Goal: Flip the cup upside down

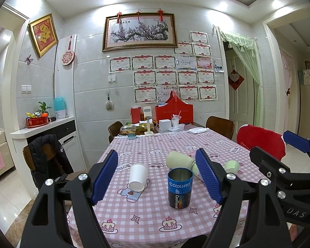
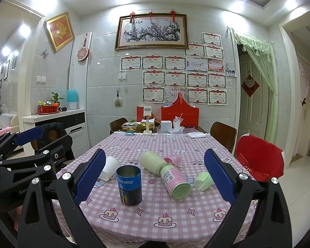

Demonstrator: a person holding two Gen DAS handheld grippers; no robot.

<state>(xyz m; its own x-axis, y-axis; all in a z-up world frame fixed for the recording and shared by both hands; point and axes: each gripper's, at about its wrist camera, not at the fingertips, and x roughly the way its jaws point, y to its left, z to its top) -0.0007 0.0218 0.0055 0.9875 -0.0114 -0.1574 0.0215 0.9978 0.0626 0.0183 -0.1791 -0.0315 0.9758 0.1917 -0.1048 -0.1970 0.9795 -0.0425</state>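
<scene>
A white paper cup sits tilted on the pink checked tablecloth, mouth up and leaning away from me. A blue tin can stands upright beside it, open top up. A pink-and-green bottle lies on its side, with its small green cap cup lying next to it. My left gripper is open and empty above the near table edge, the cup and can between its fingers in view. My right gripper is open and empty, held alongside.
The far end of the table holds a red box, a white box, a food container and a phone stand. Wooden chairs and a red-cushioned chair stand around. A chair with a black jacket is at left.
</scene>
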